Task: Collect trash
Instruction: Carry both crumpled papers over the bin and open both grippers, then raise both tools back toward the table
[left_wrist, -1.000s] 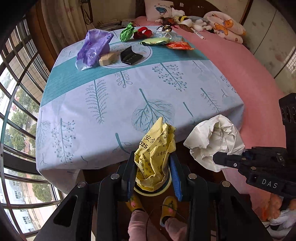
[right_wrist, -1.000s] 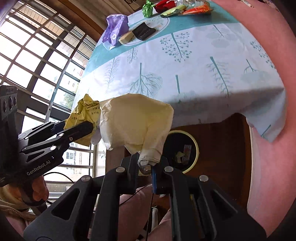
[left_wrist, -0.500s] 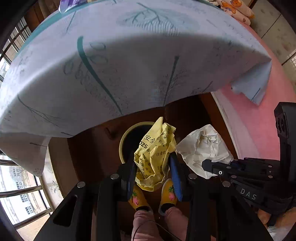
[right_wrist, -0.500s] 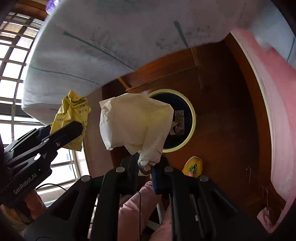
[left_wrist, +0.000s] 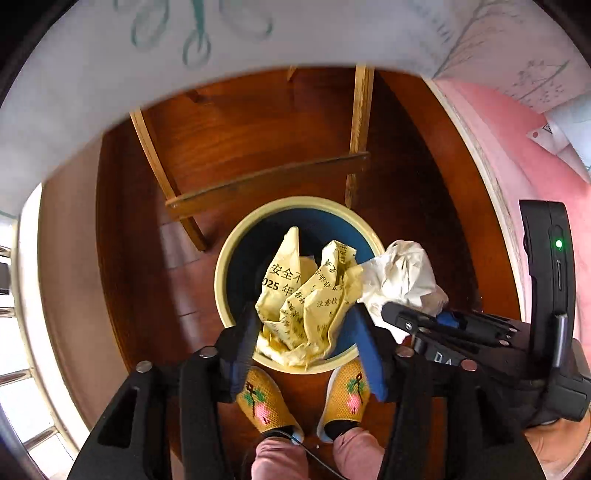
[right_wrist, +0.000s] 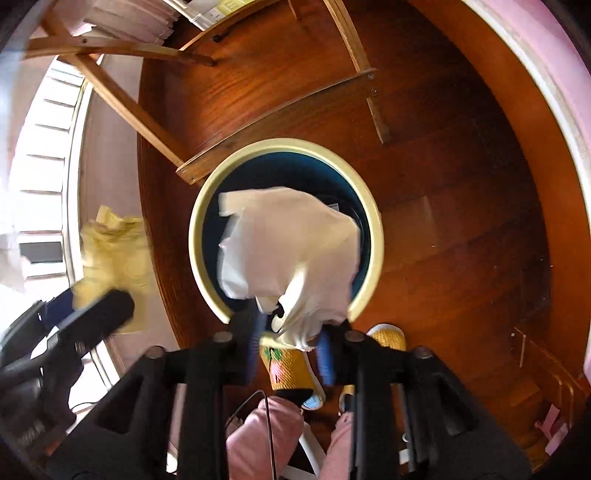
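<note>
Nearest, the left tool (left_wrist: 303, 341) is spread around the crumpled yellow printed paper wrapper (left_wrist: 310, 299), light and springy, loose over the round cream-rimmed blue bin (left_wrist: 221, 273). The right tool (right_wrist: 290, 345) looks parted too, the soft white crumpled paper bag (right_wrist: 291, 247) slipping binward; either is best pinched at a bunched fold.

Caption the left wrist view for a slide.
Open left gripper releasing crumpled yellow paper over the round bin, with white paper at the right gripper alongside.

In the right wrist view the yellow paper (right_wrist: 110, 254) and the left gripper (right_wrist: 74, 314) beside it are smeared by blur. White crumpled paper (right_wrist: 291, 251) ahead of the fingers hides most of the bin (right_wrist: 373, 221) interior, as the printed yellow wad (left_wrist: 306, 295) does from the left.
</note>
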